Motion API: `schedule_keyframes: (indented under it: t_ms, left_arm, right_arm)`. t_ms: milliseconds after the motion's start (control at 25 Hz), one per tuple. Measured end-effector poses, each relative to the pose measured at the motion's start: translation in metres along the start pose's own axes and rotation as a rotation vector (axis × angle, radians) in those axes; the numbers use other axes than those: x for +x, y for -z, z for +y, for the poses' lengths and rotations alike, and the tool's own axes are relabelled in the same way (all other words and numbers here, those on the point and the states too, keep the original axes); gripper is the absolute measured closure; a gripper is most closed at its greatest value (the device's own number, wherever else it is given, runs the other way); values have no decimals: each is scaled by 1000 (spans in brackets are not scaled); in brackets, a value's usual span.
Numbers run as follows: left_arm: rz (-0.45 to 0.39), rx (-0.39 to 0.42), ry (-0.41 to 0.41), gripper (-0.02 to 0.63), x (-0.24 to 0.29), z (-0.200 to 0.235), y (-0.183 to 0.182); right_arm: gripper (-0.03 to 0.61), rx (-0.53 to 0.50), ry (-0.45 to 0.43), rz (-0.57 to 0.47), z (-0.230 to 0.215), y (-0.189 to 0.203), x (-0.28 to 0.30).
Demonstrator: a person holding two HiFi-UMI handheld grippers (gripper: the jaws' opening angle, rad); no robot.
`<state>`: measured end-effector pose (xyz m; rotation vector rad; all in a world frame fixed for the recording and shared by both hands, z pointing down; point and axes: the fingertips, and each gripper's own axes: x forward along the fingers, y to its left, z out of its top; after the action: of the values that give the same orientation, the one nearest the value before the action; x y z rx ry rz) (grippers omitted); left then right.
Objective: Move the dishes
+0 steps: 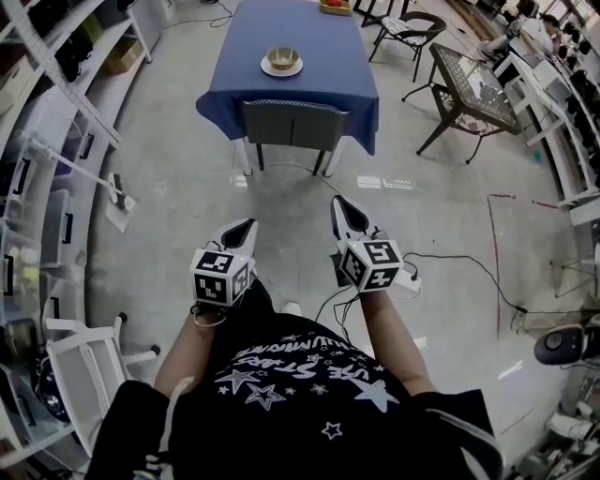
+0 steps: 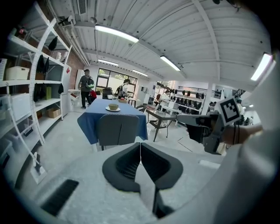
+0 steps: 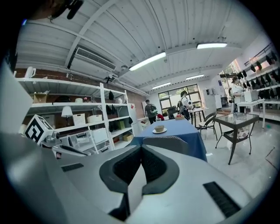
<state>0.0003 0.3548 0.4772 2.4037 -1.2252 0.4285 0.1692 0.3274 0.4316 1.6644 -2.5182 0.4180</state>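
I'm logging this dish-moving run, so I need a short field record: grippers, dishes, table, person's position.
left gripper: jaws together, nothing between them
right gripper: jaws together, nothing between them
dishes: bowl on a plate, on the table
table: draped in blue, chair pushed in at its near side
person: stands apart from the table, dishes untouched

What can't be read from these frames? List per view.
- Bowl on the plate: whether anything is in it. It is too small in all three views.
- Red item at the table's far end: cut off by the top edge of the head view, so what it is cannot be told.
- Table's near edge and legs: partly hidden behind the grey chair in every view.
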Motion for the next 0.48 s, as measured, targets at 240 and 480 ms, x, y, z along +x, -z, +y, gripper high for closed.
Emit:
schedule_keyframes:
  t_ms: [240,480]
  left_arm:
    - [14,-4,-1,594,13,51,-11]
    - [3,-6,40,594,40,107,-48]
  right_arm:
    - [489,7,-30,7,16,-7,45]
    - [294,2,0,66,25,-16,110]
